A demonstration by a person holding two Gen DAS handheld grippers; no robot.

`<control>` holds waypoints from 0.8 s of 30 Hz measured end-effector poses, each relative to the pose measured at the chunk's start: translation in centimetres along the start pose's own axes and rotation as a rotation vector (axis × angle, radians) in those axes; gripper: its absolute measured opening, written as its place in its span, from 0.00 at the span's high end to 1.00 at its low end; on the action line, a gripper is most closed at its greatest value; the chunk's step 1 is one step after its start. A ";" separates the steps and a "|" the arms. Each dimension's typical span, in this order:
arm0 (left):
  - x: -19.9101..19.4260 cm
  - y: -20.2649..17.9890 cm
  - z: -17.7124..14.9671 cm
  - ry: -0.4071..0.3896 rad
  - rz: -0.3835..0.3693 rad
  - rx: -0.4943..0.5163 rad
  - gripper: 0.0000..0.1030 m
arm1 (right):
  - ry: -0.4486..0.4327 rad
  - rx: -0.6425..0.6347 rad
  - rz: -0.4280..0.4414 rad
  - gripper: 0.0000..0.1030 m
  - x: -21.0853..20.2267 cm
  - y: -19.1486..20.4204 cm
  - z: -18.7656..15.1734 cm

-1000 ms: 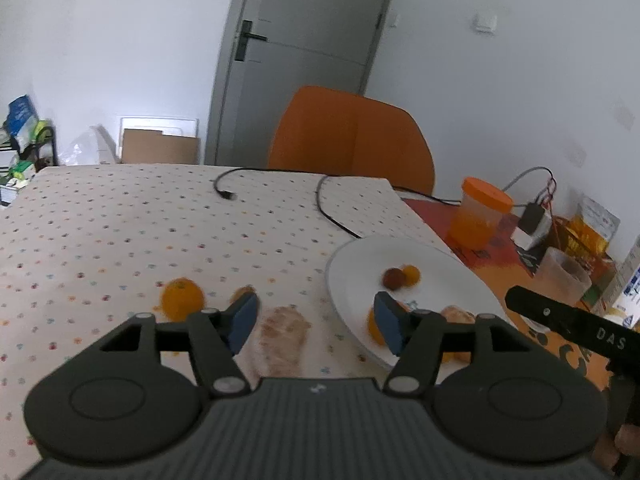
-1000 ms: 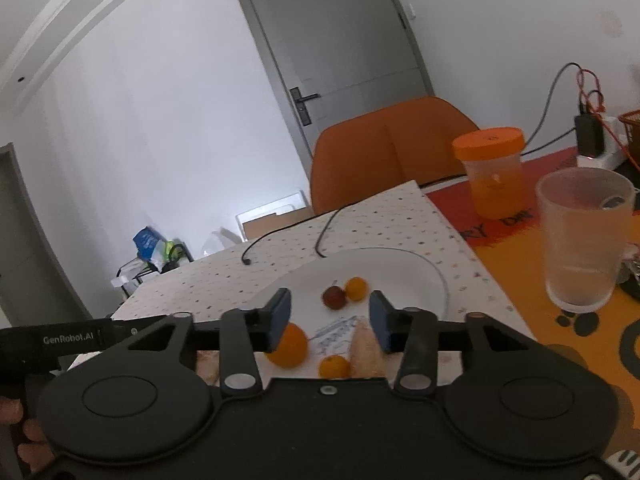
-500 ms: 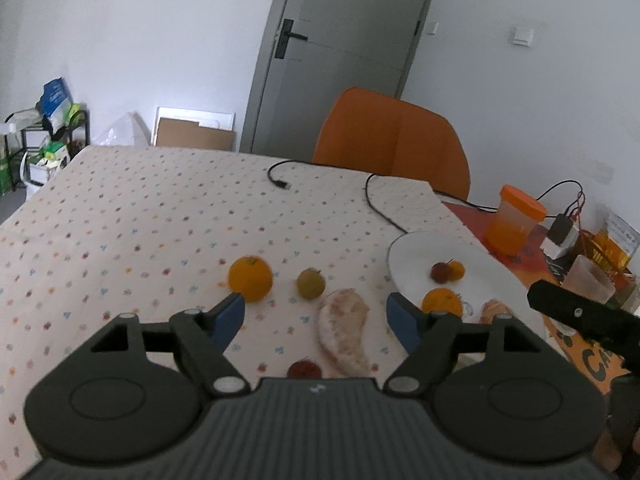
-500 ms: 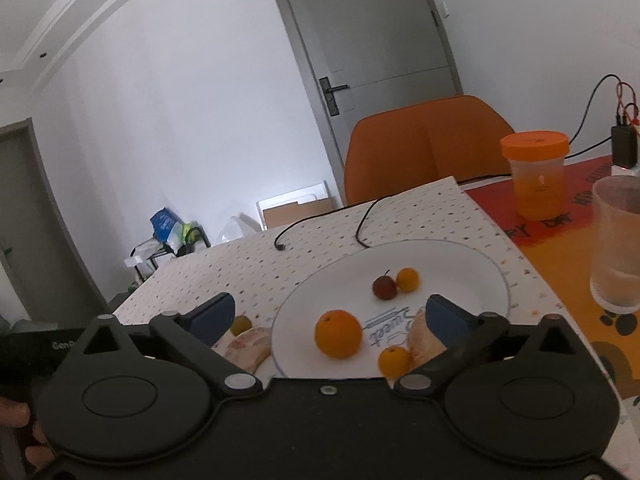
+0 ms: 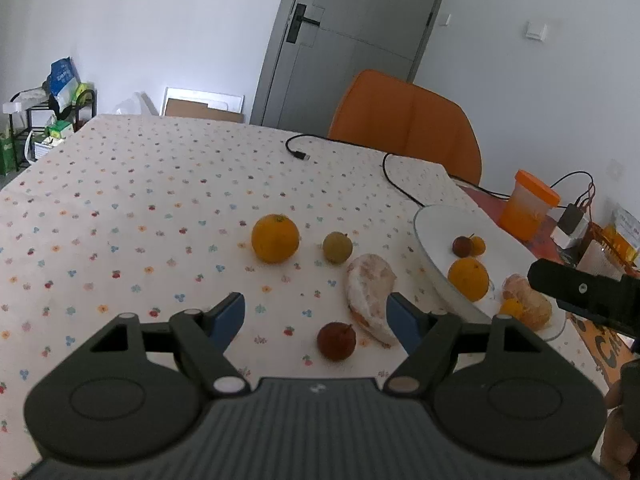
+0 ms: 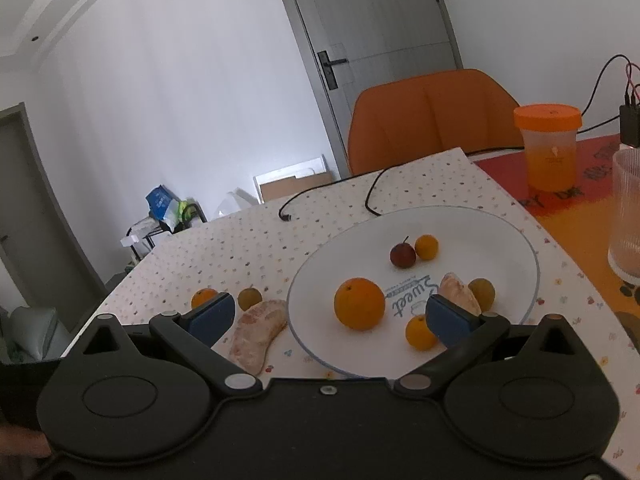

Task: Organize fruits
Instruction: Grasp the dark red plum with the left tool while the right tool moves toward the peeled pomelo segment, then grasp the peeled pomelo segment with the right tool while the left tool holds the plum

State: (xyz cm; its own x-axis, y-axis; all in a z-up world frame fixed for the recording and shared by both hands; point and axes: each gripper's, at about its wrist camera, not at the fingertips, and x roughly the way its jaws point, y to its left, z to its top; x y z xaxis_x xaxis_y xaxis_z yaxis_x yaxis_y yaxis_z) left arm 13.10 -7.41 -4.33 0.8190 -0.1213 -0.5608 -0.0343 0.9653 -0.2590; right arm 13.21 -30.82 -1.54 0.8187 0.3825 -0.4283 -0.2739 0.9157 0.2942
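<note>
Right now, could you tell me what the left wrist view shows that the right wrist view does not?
Only the left wrist view shows the small dark red fruit on the tablecloth, lying between the open left gripper fingers, and part of the right gripper's body at the right edge.

Only the right wrist view shows the ribbed glass, the blue lettering on the plate, and the open right gripper.

Both show the pomelo segment and large orange off the plate, the orange on the plate, the orange-lidded jar and the orange chair.
</note>
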 end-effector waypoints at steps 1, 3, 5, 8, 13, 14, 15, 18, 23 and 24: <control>0.1 0.0 -0.1 0.004 -0.001 -0.001 0.26 | 0.000 -0.002 -0.004 0.00 0.0 0.1 0.0; 0.5 -0.1 -0.4 0.015 -0.010 0.002 0.28 | 0.000 -0.008 -0.007 0.00 0.1 0.3 -0.1; 0.8 -0.2 -0.6 0.028 -0.022 0.007 0.29 | 0.010 -0.015 -0.013 0.00 0.2 0.5 -0.2; 1.2 -0.4 -1.0 0.039 -0.036 0.018 0.35 | 0.042 -0.036 -0.009 0.00 0.3 1.0 -0.3; 1.9 -0.5 -1.3 0.040 -0.050 0.016 0.61 | 0.066 -0.050 0.008 0.00 0.4 1.9 -0.8; 2.0 -0.4 -1.3 0.043 -0.052 0.019 0.68 | 0.072 -0.055 0.012 0.00 0.4 2.1 -0.9; 2.1 -0.3 -1.2 0.050 -0.057 0.018 0.79 | 0.079 -0.059 0.017 0.00 0.5 2.4 -1.0; 1.8 0.3 -1.1 0.055 -0.067 -0.002 0.79 | 0.100 -0.090 0.039 0.02 1.0 3.4 -1.1; 1.1 1.9 -0.7 0.037 -0.044 -0.031 0.79 | 0.119 -0.115 0.069 0.11 1.8 4.9 -1.2; 1.0 2.3 -0.7 0.033 -0.038 -0.035 0.79 | 0.120 -0.119 0.073 0.12 1.9 5.2 -1.3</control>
State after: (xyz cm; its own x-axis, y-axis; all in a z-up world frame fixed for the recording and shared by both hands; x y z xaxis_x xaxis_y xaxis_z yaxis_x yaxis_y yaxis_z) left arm 13.43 -5.50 -5.99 0.8007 -0.1656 -0.5757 -0.0242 0.9513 -0.3073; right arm 12.72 -25.21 -1.90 0.7302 0.4544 -0.5102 -0.3942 0.8902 0.2286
